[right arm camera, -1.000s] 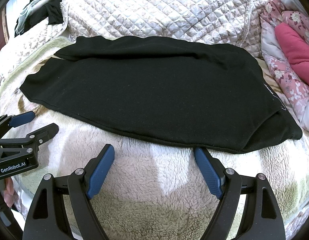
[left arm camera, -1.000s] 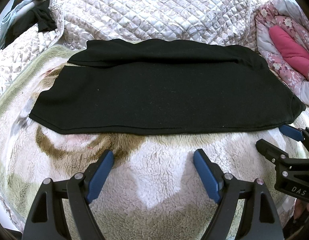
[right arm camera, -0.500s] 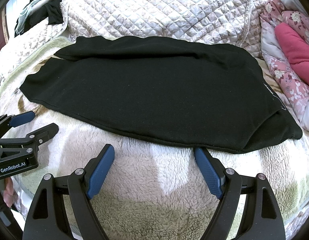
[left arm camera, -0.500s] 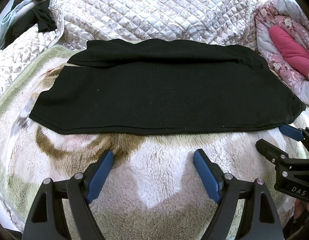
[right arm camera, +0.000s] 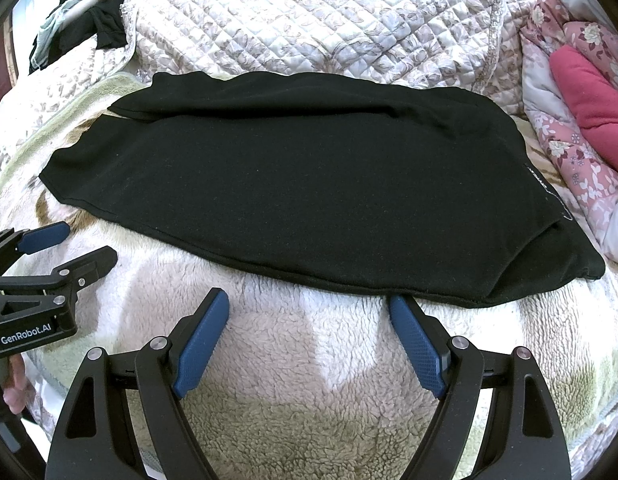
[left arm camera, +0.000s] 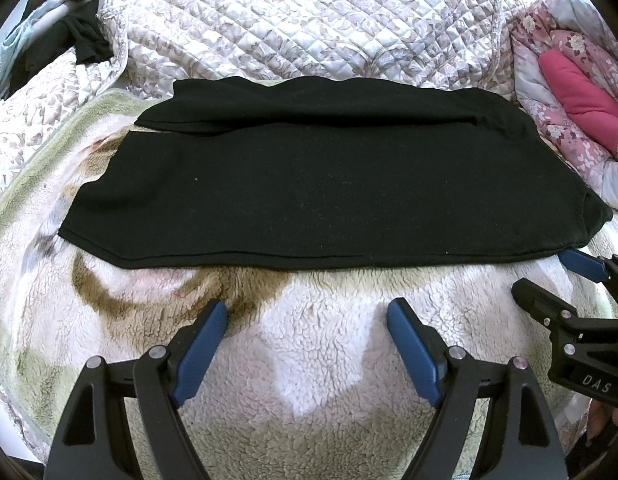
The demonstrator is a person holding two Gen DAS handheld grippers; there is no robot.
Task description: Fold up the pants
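Black pants (left arm camera: 329, 184), matte knit, lie flat on the fleece blanket (left arm camera: 309, 360) on the bed, folded lengthwise into a long band, one leg edge peeking out behind. Near hem runs straight, bare fluffy fleece in front of it. Left hand-held gripper (left arm camera: 307, 320) jaws spread, empty, short of the hem. Right hand-held gripper (right arm camera: 309, 312) likewise spread, one blue pad touching the hem. Quilted bedspread (left arm camera: 309, 20) behind, pink floral bedding (left arm camera: 569, 100) right.

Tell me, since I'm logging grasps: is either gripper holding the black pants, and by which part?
Nothing is held. The left gripper and right gripper are both open above the fleece blanket, just short of the pants near edge.
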